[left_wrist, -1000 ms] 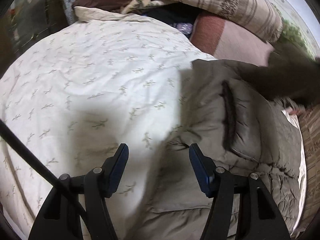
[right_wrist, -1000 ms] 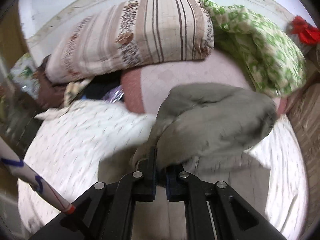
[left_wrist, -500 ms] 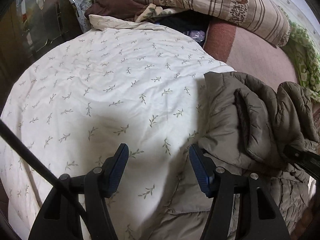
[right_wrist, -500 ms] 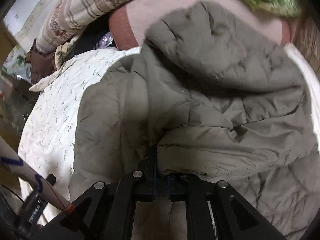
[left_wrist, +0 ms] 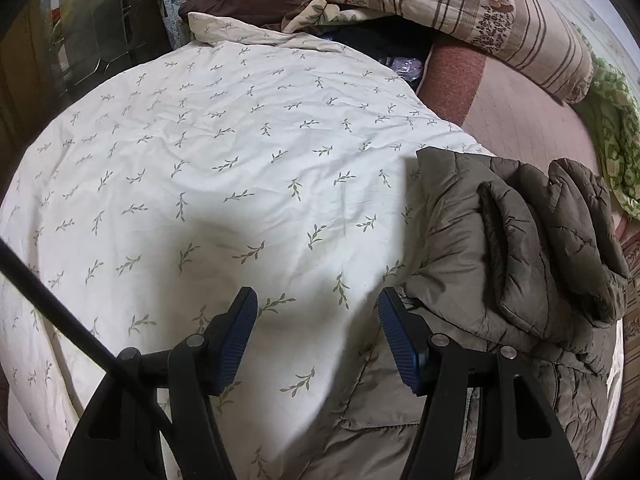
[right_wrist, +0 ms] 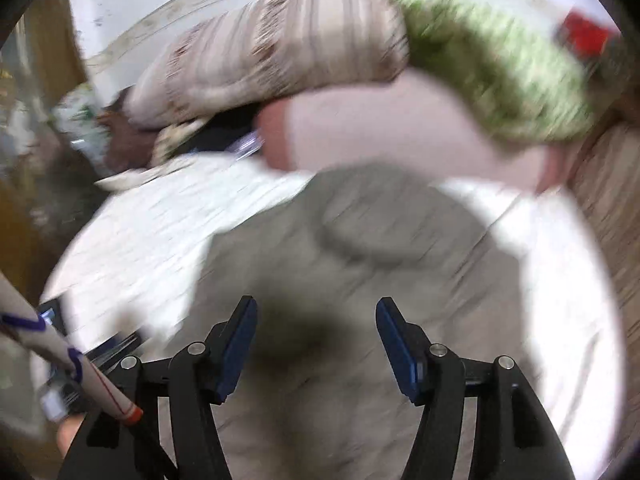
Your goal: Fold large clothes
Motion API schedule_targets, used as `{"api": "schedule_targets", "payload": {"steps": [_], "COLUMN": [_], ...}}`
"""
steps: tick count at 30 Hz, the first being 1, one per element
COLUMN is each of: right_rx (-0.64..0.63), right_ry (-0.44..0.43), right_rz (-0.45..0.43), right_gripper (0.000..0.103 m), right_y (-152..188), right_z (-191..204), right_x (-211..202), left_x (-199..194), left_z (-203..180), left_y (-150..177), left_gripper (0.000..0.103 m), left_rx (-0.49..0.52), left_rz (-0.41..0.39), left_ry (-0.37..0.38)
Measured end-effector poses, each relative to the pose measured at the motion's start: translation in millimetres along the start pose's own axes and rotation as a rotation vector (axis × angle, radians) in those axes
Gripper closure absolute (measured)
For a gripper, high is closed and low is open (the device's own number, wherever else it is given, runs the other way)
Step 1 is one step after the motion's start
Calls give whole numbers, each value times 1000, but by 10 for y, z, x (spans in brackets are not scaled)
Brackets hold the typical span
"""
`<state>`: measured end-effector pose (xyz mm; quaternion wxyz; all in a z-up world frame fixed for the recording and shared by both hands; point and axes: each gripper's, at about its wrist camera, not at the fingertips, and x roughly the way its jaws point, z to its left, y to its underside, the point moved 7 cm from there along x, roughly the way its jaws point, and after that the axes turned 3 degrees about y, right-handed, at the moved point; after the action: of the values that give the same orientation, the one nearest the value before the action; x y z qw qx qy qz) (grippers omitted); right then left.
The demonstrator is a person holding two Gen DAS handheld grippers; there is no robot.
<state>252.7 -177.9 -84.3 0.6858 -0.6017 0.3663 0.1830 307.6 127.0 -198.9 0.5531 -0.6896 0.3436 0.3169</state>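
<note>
Leaf-print bedspread (left_wrist: 224, 168) across most of the bed, striped bolster (left_wrist: 460, 4) at far side. Olive padded jacket (left_wrist: 520, 248) on right, sleeve doubled over body; probably partly folded, bottom half left. Left gripper (left_wrist: 316, 340) and right gripper (right_wrist: 314, 340) both wide apart, empty. Quilting sharp from left wrist only; right wrist blurred.

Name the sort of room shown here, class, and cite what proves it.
Most likely a bedroom: a leaf-print quilt spread over a bed, a striped pillow at its head, and a padded olive jacket lying on the quilt.
</note>
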Motion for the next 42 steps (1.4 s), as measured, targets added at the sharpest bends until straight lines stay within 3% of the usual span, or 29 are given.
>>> {"api": "schedule_targets", "payload": {"steps": [2,4,7,12,16,21,26,30,33,37,42], "right_rx": [38,107,149,174,46,63,75,1,-7,48,48], "right_ry": [70,79,101,-42,-5,-24,-81,35,96,67,56], "right_rz": [31,95,161,316,256,290,155,70,69,96,143], "right_gripper": [37,45,45,44,44,44,44,44,44,44,44], "right_y": [-133,-148,-30,618,873,749,525,432,359,315,427], "right_z": [-145,-249,-217,108,271,190,-14,-315,-563,-777,-854], "right_x": [323,663,1077,1371,1322,1219,615,336,365,522,853], "left_x": [-14,-25,-42,-26,-41,-107,-255,-344,-469,-496,25], "left_z": [0,1,7,-9,-83,-216,-443,-621,-843,-1304,-1902], "left_y": [3,-5,-23,-4,18,10,31,95,95,-66,-161], "left_gripper": [41,41,41,41,41,41,41,41,41,41,41], "left_rx": [0,3,-1,-11,-5,26,106,168,201,269,344], "left_rz": [1,-6,-10,20,32,11,-47,-59,-60,-102,-11], "left_ry": [-2,-6,-4,27,56,67,88,107,176,149,170]}}
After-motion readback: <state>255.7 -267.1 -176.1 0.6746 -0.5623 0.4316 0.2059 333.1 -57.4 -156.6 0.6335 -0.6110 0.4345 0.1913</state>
